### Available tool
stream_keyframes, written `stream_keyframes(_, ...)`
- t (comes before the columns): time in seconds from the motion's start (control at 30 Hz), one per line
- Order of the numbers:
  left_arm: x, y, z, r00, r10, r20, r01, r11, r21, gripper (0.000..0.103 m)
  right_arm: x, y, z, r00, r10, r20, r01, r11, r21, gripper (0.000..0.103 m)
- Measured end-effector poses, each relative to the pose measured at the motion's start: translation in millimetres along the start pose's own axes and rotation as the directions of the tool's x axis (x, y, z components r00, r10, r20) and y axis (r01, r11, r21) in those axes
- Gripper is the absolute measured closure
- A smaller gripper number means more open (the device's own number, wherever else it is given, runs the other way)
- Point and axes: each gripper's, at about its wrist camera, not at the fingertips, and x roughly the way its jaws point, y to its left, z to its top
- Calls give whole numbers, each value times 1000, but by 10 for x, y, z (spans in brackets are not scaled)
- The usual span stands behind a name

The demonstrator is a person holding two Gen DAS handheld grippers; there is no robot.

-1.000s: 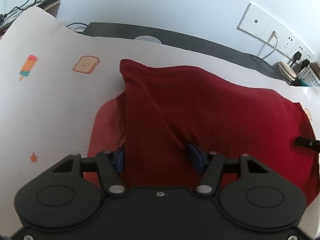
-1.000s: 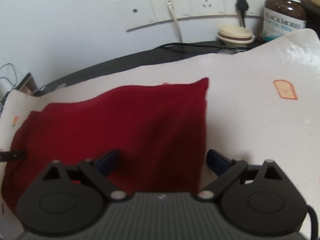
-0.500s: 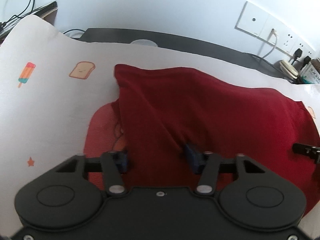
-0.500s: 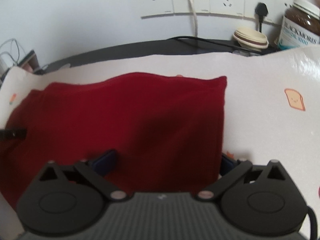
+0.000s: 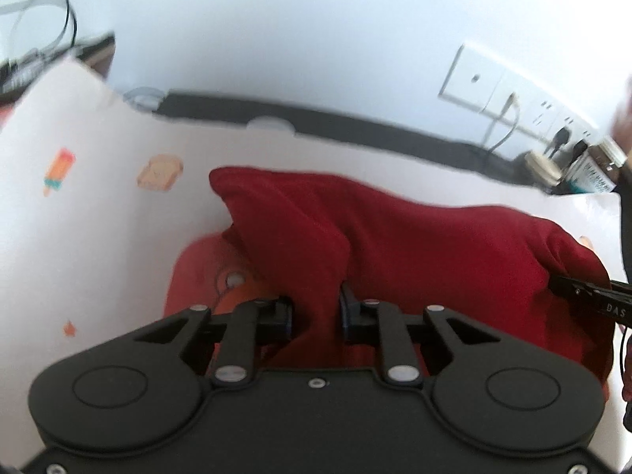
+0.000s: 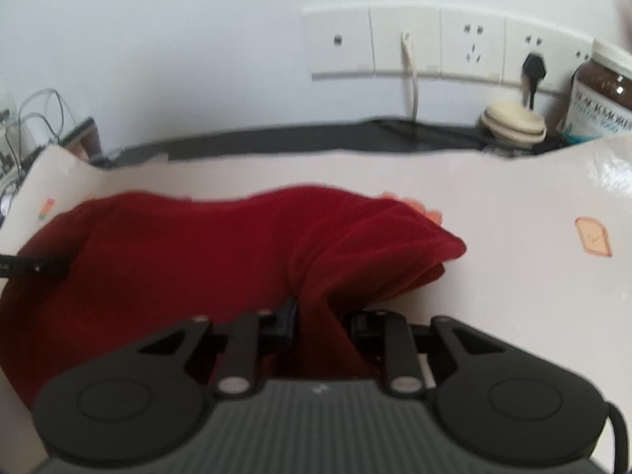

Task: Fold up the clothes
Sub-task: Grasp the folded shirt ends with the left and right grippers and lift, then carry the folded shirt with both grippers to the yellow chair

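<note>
Jaws, left: the left gripper [image 5: 316, 312] has just been closing and now pinches a bunched ridge of the red garment [image 5: 414, 245] between its blue pads.
Jaws, right: the right gripper [image 6: 322, 320] has just been closing too; a gathered fold of the same cloth stands clamped between its pads.
Garment position: it lies on the white printed table cover [image 6: 513, 205], mid-surface, short of the far edge that meets the dark bench strip [image 5: 355, 122].
Key relation: the cloth spreads away from both sets of jaws toward the far edge; its long axis runs side to side between the two grippers, each holding a near corner region.
Nearer hand: neither plainly; each grips its own end, and the right gripper's tip shows at the garment's right end in the left view.
Garment condition: deep red, soft knit, tented upward at both pinch points, slack and creased between them; a lighter red inner face with a printed mark shows by the left pads.
Judgement: the near hem appears ready to be carried toward the far edge for a fold.
Risk: uneven lift could skew the fold line.
</note>
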Motion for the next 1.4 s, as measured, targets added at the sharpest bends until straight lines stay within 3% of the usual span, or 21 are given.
stream_keyframes(0.17, -321, -36, 58, 996, 28, 80, -28, 1000, -6, 86, -247, 80, 157, 996, 43, 81, -42, 999, -11, 83)
stream_keyframes(0.33, -688, 99, 29, 984, 105, 143, -93, 992, -85, 88, -353, 271, 372, 984, 118, 133, -109, 992, -67, 83)
stream_keyframes(0.63, -1787, 587, -322, 917, 318, 240, -252, 930, -269, 88, -419, 1001, 694, 925, 354, 137, -319, 920, -227, 83)
stream_keyframes(0.8, -2495, 956, -693, 854, 443, 272, -316, 858, -404, 88, -689, 1718, 736, 871, 480, 106, -422, 840, -341, 83)
stream_keyframes(0.97, -3235, 1406, -1148, 792, 545, 276, -358, 780, -513, 88, -1039, 2639, 632, 801, 595, 60, -506, 727, -464, 83)
stream_keyframes(1.13, -4014, 1929, -1753, 731, 632, 256, -393, 698, -599, 88, -1359, 3680, 306, 742, 670, -11, -573, 625, -531, 83)
stream_keyframes(1.3, -4688, 2460, -2355, 683, 702, 199, -426, 606, -672, 88, -1629, 4679, -159, 679, 728, -92, -636, 521, -570, 83)
stream_keyframes(1.4, -5087, 2693, -2686, 640, 751, 163, -461, 544, -701, 88, -1833, 5190, -417, 637, 757, -145, -677, 461, -574, 83)
